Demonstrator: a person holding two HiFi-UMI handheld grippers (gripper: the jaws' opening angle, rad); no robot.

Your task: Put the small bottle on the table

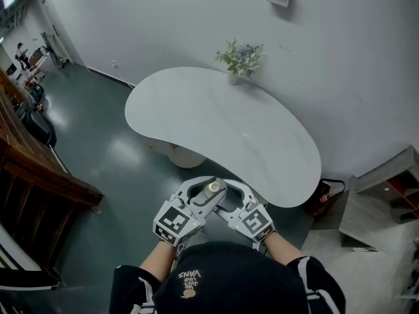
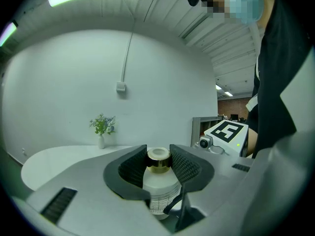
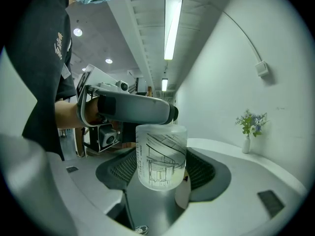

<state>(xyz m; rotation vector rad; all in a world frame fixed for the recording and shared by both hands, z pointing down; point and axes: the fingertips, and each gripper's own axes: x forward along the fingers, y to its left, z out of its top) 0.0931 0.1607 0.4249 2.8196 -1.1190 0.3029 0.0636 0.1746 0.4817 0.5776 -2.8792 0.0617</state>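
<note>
A small frosted white bottle (image 1: pixel 214 186) with a gold cap (image 2: pixel 159 160) hangs in the air just short of the near edge of the white rounded table (image 1: pixel 216 123). My left gripper (image 1: pixel 211 191) is shut on the bottle at its cap and neck. In the left gripper view the bottle (image 2: pixel 160 183) stands upright between the ribbed pads. My right gripper (image 1: pixel 230 198) is close against the left one. In the right gripper view the bottle's printed body (image 3: pixel 161 156) sits between my wide-open jaws, and the pads do not seem to press on it. The left gripper (image 3: pixel 133 109) shows just above the bottle.
A small white vase of flowers (image 1: pixel 239 61) stands at the table's far edge by the wall. A wooden railing (image 1: pixel 39 169) runs along the left, a grey shelf unit (image 1: pixel 386 195) is at the right, and a dark bag (image 1: pixel 324 195) lies by the table's right end.
</note>
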